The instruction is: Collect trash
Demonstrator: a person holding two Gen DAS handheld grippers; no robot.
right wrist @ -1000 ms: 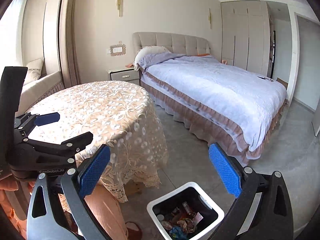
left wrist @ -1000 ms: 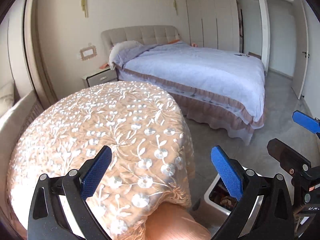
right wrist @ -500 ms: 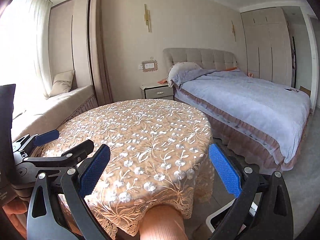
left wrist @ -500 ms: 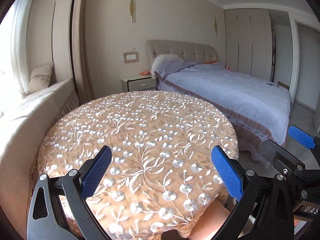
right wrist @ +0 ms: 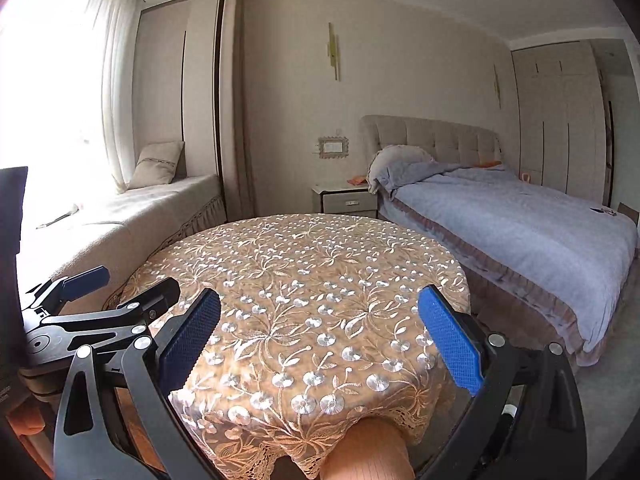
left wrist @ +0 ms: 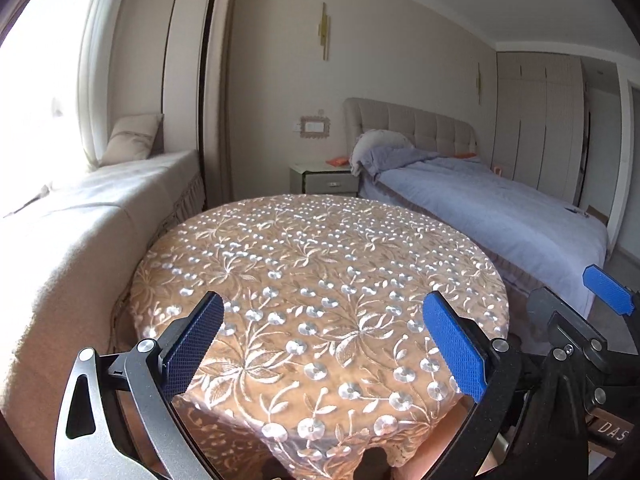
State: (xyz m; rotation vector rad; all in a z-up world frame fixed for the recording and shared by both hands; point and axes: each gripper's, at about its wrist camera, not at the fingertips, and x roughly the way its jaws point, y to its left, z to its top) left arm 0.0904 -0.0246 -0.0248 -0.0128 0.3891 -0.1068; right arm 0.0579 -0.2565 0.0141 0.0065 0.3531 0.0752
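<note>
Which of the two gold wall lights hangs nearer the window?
The larger-looking gold wall light, left of the headboard; the other hangs beyond it, toward the wardrobe.

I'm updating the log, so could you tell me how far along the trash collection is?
Done: the round table shows only its embroidered cloth, no trash on it. In hand: nothing; the left gripper and right gripper are both open and empty above the table. Left: no trash shows in either view, and the bin is out of view, so I cannot confirm completion.

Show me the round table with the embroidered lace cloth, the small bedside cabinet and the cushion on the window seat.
Round lace-covered table (left wrist: 320, 280), left wrist view, cloth top.
Small bedside cabinet (right wrist: 349, 202), right wrist view, drawer front.
Window-seat cushion (right wrist: 157, 163), right wrist view, its face.
</note>
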